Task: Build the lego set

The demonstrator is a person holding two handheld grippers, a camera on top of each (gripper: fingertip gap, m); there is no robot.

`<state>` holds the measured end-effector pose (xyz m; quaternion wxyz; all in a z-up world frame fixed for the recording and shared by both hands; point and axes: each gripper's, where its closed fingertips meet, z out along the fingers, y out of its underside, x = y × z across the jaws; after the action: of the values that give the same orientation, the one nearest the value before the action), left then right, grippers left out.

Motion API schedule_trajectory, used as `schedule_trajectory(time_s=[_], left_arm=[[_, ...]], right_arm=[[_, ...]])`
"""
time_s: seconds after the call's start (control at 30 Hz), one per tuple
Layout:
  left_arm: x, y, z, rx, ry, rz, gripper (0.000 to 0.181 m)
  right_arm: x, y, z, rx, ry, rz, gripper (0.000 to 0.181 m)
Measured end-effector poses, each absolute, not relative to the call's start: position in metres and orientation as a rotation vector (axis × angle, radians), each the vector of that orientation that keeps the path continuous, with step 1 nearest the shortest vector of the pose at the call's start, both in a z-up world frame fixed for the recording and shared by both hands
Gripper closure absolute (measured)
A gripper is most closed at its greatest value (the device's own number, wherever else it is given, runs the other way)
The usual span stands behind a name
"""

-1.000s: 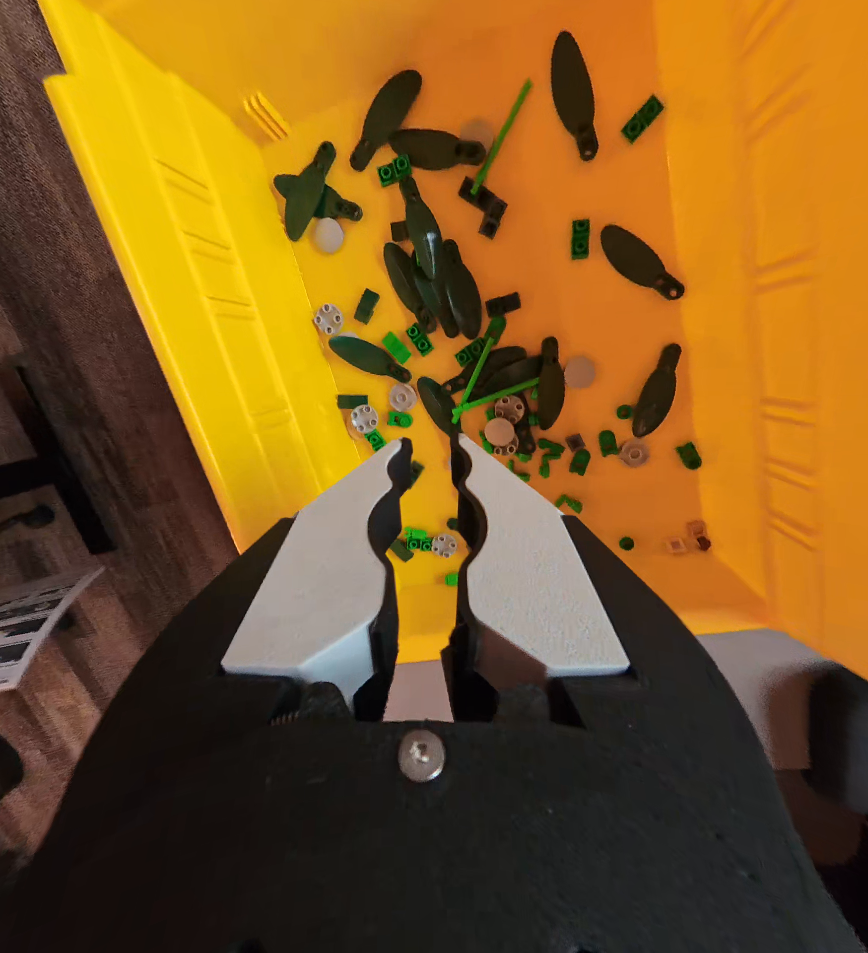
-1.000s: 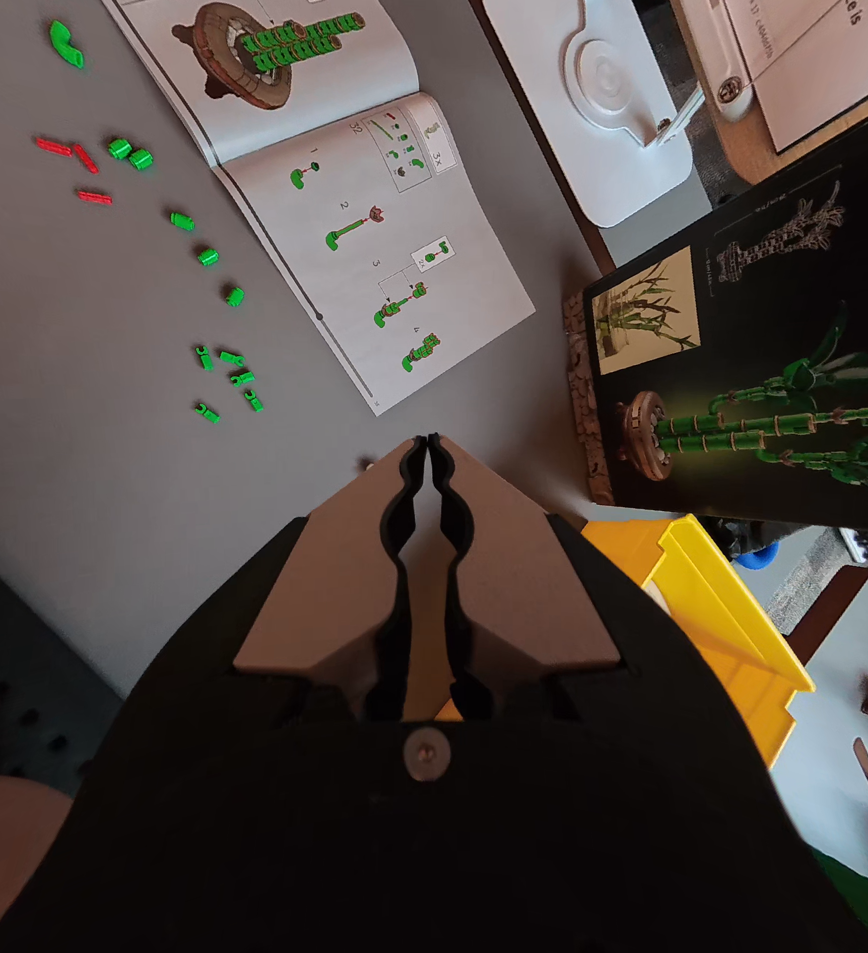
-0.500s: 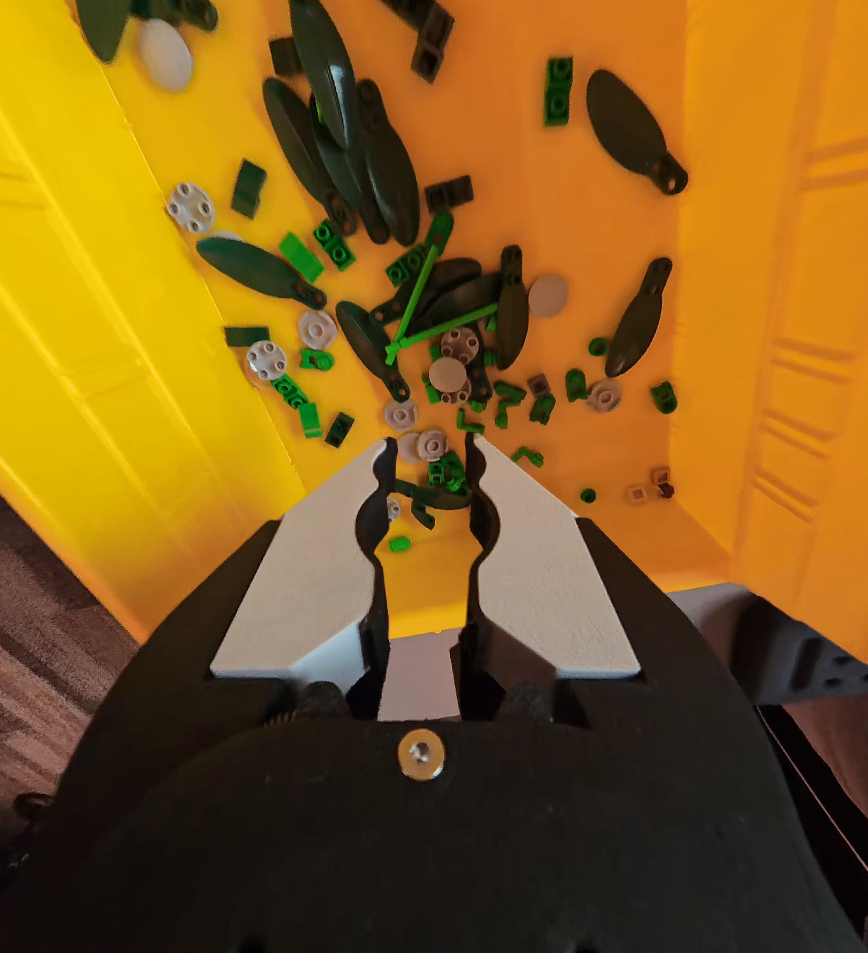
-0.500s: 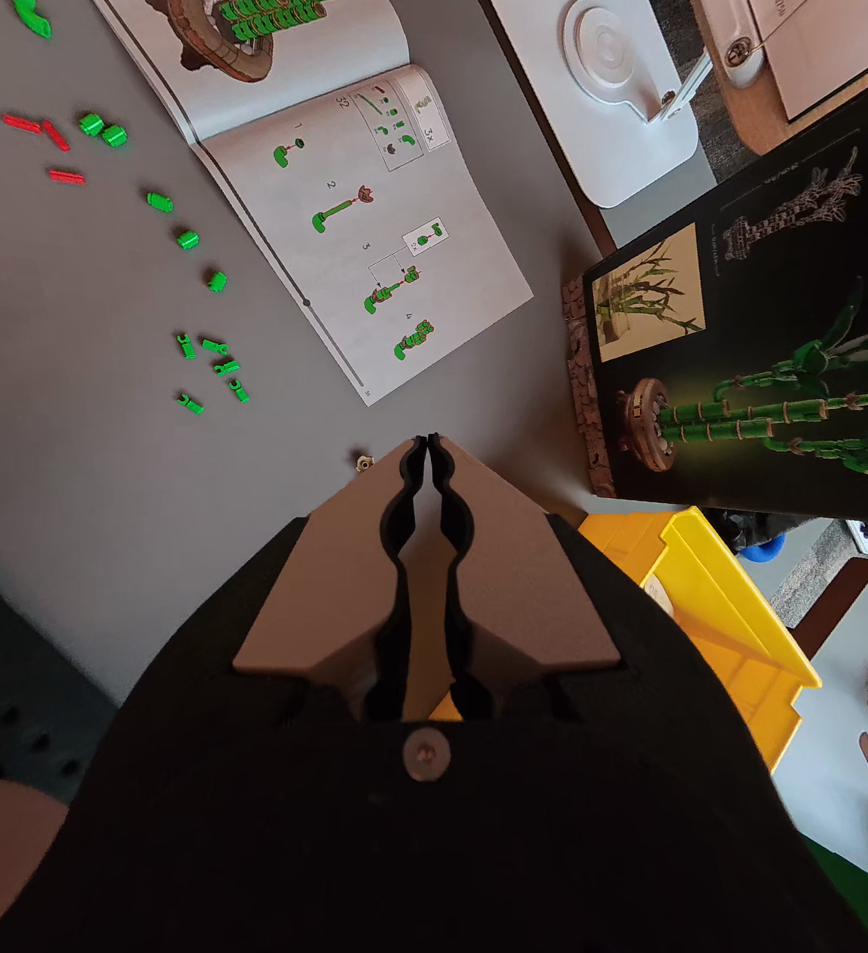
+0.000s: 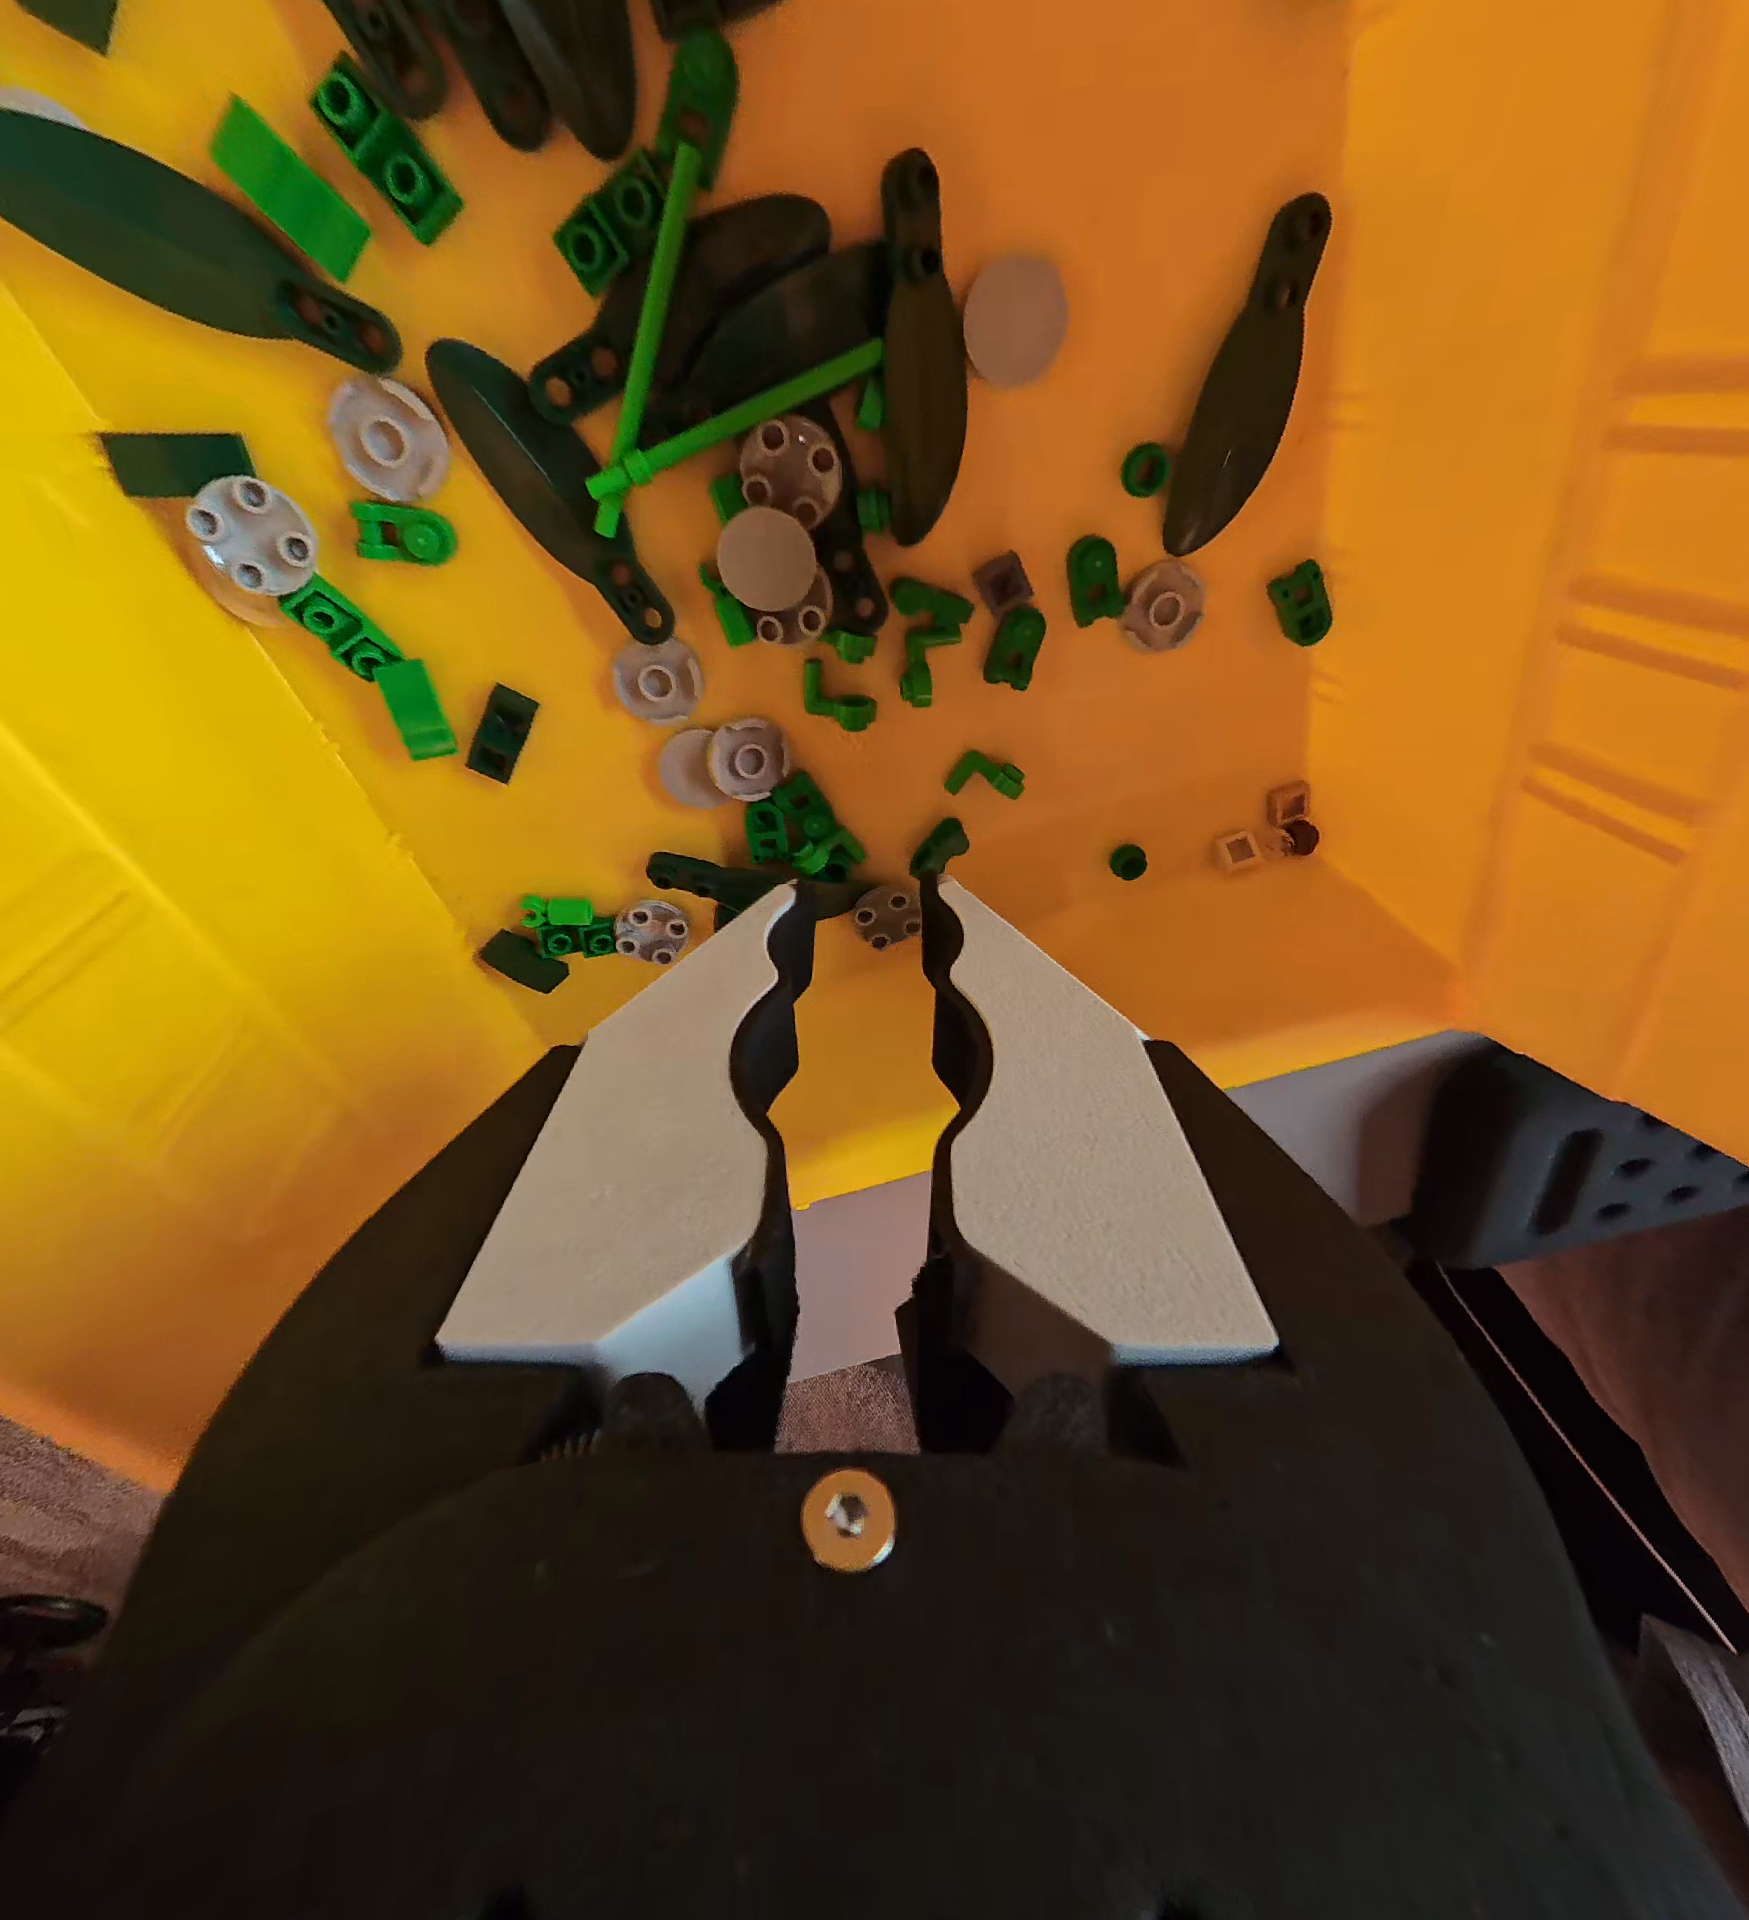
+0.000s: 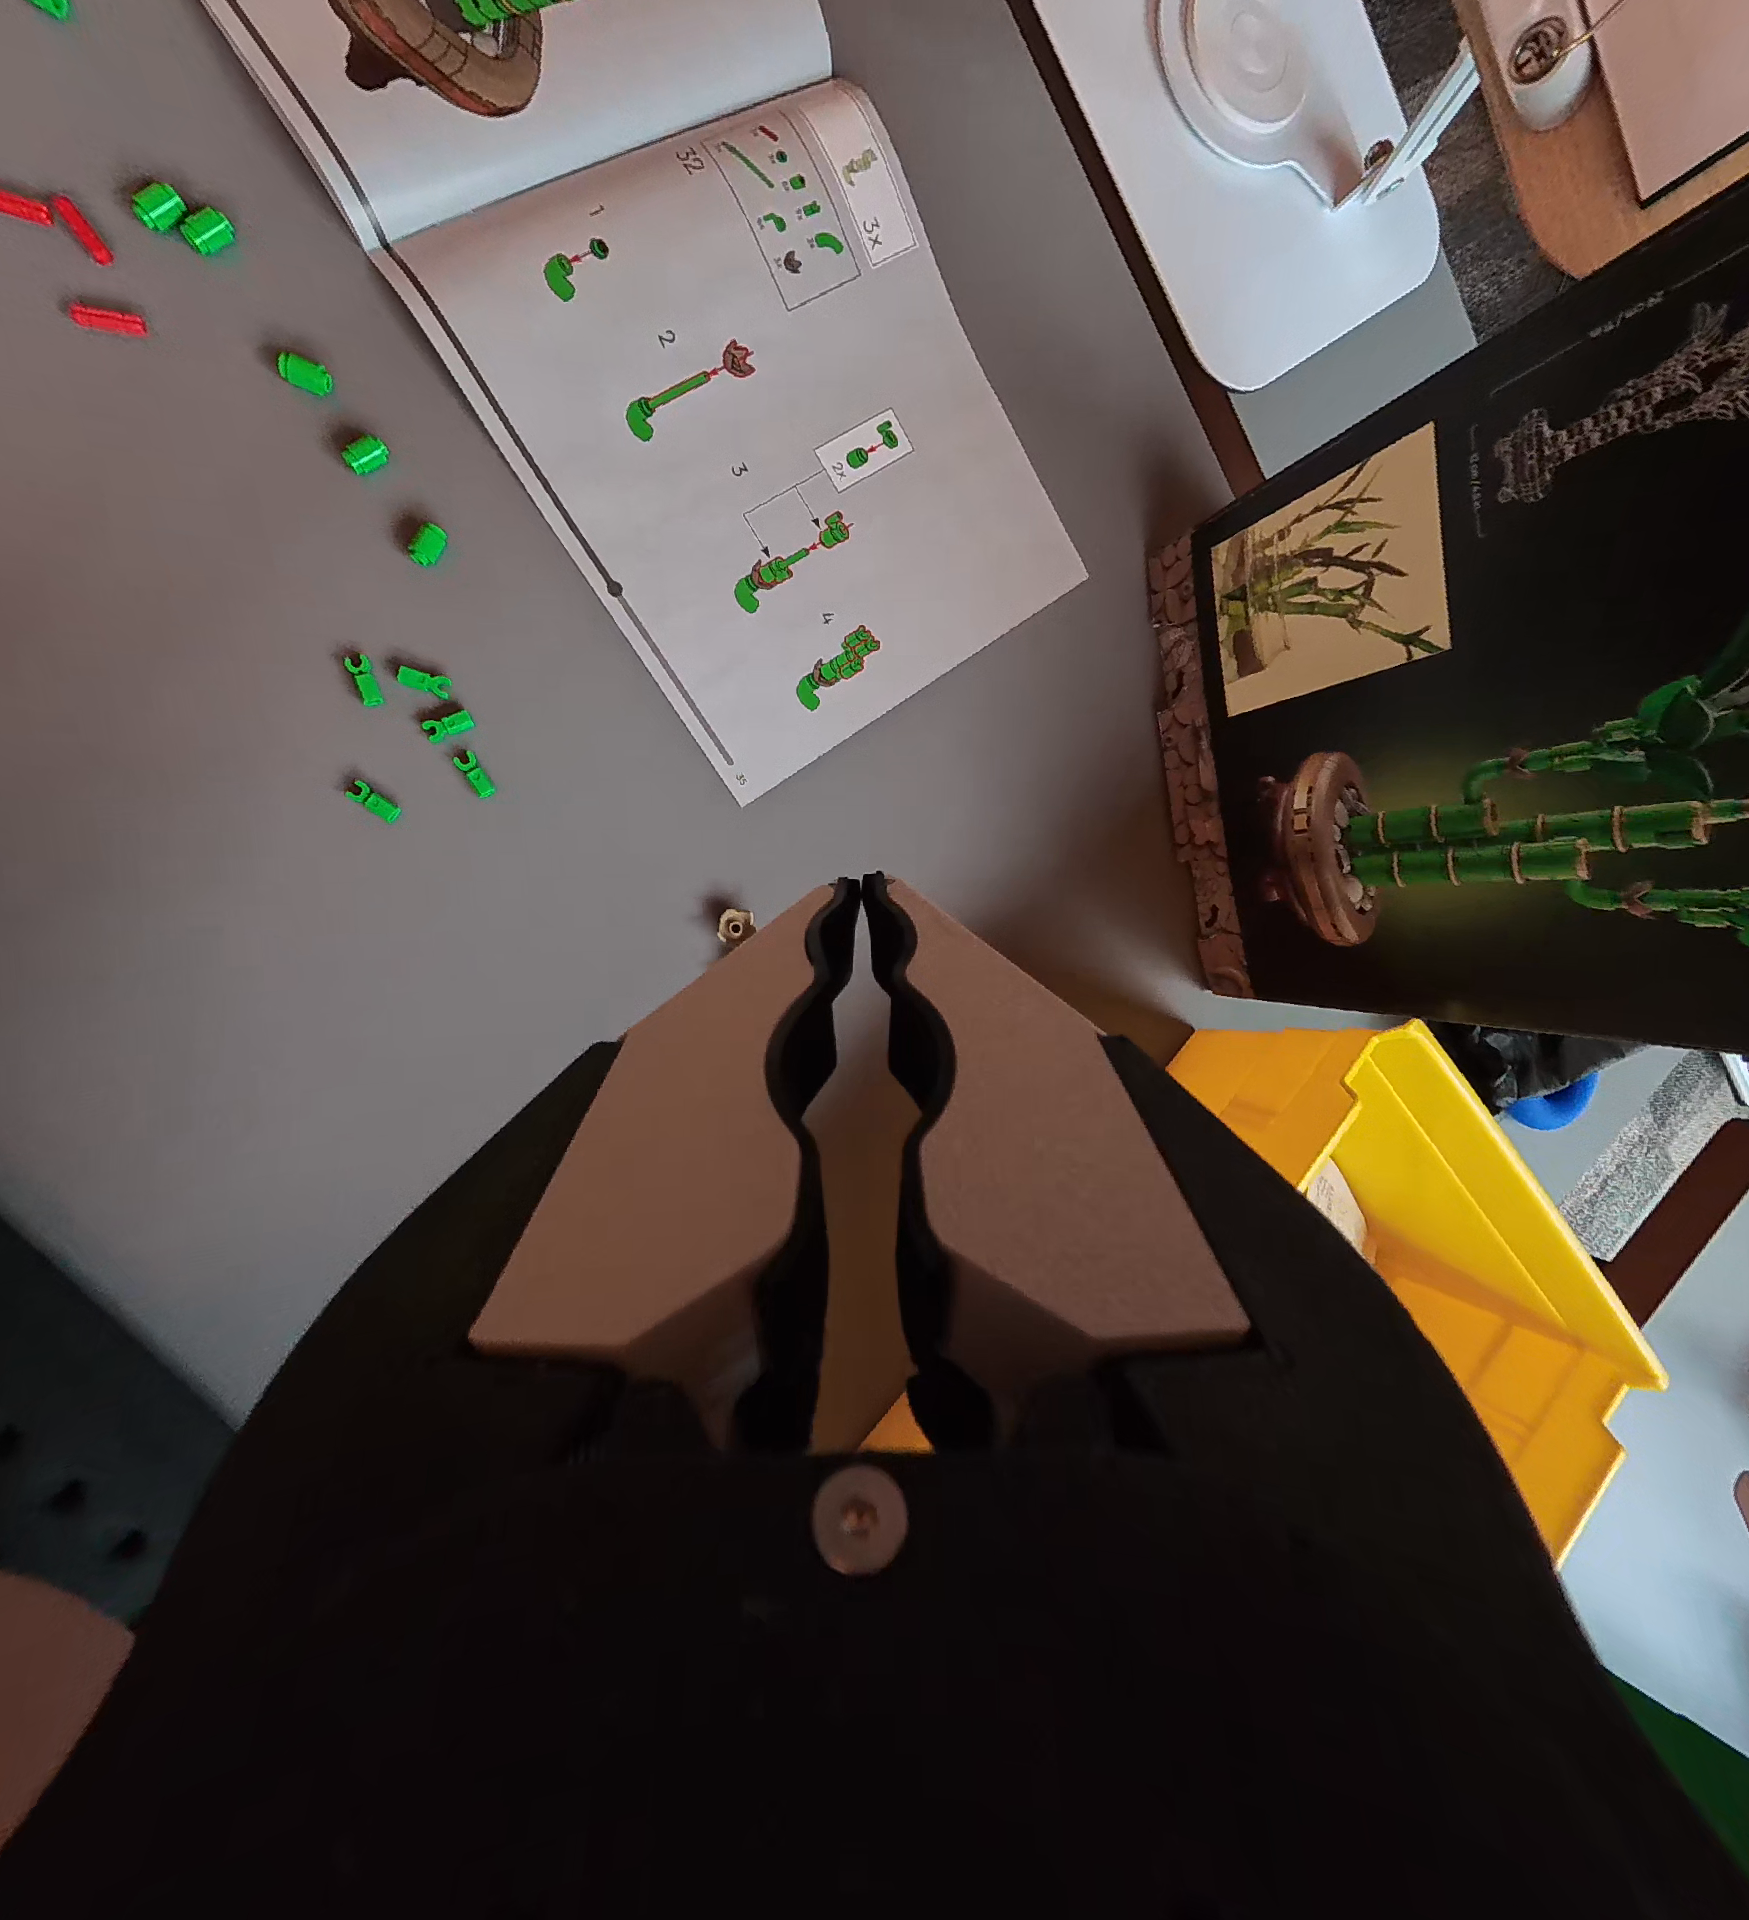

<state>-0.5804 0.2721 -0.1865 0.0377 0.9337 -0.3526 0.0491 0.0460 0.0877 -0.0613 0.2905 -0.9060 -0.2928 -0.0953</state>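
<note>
My left gripper (image 5: 857,896) is open and low inside the yellow bin (image 5: 1576,520). A small grey round plate (image 5: 886,916) lies between its tips. Dark green leaf pieces (image 5: 153,239), bright green bars (image 5: 654,312), grey round plates (image 5: 252,535) and small green clips (image 5: 984,774) litter the bin floor. My right gripper (image 6: 859,883) is shut and empty above the grey table (image 6: 174,935). Small green pieces (image 6: 423,717) and red pins (image 6: 70,223) lie on the table at left. A tiny tan piece (image 6: 735,925) sits just left of the right gripper's tips.
The open instruction booklet (image 6: 745,416) lies ahead of the right gripper. The dark set box (image 6: 1576,675) stands at the right, with the yellow bin's rim (image 6: 1472,1226) below it. A white object (image 6: 1265,156) sits at the far edge. Across from one pair of fingers to the other is roughly 65 cm.
My left gripper has gone deeper into the bin and opened wider around the grey round plate. My right gripper stayed shut and shifted slightly over the table.
</note>
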Motion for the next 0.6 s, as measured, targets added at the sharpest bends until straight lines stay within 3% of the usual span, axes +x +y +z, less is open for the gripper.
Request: schedule_trajectory(time_s=[0.6], left_arm=[[-0.585, 0.277, -0.201, 2.864, -1.079, 0.076, 0.167]], right_arm=[[0.049, 0.089, -0.066, -2.43, -0.797, -0.268, 0.181]])
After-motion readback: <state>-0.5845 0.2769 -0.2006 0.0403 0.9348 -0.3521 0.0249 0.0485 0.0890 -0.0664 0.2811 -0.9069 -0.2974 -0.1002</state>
